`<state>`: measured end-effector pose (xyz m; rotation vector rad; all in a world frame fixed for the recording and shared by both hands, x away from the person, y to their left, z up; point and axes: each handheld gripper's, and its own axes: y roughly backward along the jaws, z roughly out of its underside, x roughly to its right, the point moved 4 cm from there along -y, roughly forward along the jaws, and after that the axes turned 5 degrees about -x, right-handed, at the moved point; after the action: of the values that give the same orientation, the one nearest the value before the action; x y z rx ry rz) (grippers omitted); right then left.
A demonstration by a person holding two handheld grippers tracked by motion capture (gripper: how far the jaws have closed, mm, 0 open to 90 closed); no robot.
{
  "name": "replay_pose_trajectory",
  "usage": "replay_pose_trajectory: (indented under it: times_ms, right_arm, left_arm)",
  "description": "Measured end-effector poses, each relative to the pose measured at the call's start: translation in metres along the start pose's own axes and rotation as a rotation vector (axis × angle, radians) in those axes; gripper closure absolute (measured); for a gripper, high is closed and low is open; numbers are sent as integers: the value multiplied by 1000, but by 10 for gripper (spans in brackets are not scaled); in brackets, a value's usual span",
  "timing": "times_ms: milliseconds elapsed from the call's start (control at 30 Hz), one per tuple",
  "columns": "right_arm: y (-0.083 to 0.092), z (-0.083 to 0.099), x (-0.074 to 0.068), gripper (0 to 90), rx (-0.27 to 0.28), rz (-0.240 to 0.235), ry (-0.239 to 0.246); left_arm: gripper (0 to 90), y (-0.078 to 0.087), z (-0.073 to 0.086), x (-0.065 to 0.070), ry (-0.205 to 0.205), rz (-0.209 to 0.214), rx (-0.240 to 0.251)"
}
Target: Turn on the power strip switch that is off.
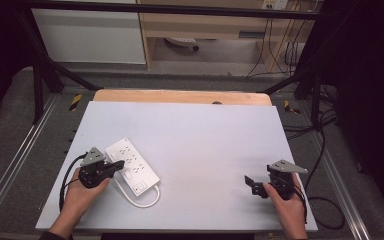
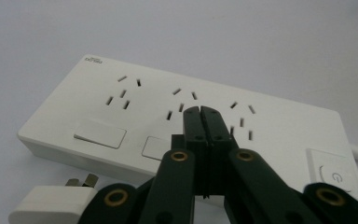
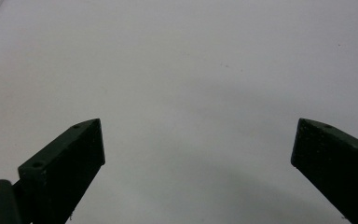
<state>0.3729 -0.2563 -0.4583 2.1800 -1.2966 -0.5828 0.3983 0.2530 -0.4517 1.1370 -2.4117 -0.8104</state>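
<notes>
We see a white rectangular plastic power strip (image 1: 131, 165) lying flat at the near left of the pale grey tabletop (image 1: 205, 135), set diagonally, with its white cable (image 1: 142, 199) looping off its near end. In the left gripper view the strip carries three groups of socket slots along its top face, rocker switches along one edge and a round power button at the cable end. A white plug (image 2: 51, 201) with metal prongs lies on the tabletop just beside the strip's near edge.

The left gripper (image 1: 116, 165) is over the strip, its jaws pressed together with nothing between them; the tips (image 2: 200, 112) stand above the middle socket group. Contact with the strip cannot be determined.

The right gripper (image 1: 250, 184) is at the near right of the tabletop, well apart from the strip. Its jaws stand wide apart and empty over bare surface (image 3: 191, 93).
</notes>
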Motion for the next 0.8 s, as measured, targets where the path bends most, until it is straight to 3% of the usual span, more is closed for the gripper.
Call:
replay_pose_trajectory:
  times_ms: [333,800]
  right_arm:
    - [0,0,-1,31,-2,3,7]
    - [0,0,-1,31,-4,3,6]
  left_arm:
    - [900,-3,3,0,-20,2,-40]
    - [900,-5,3,1,-23,-3,-39]
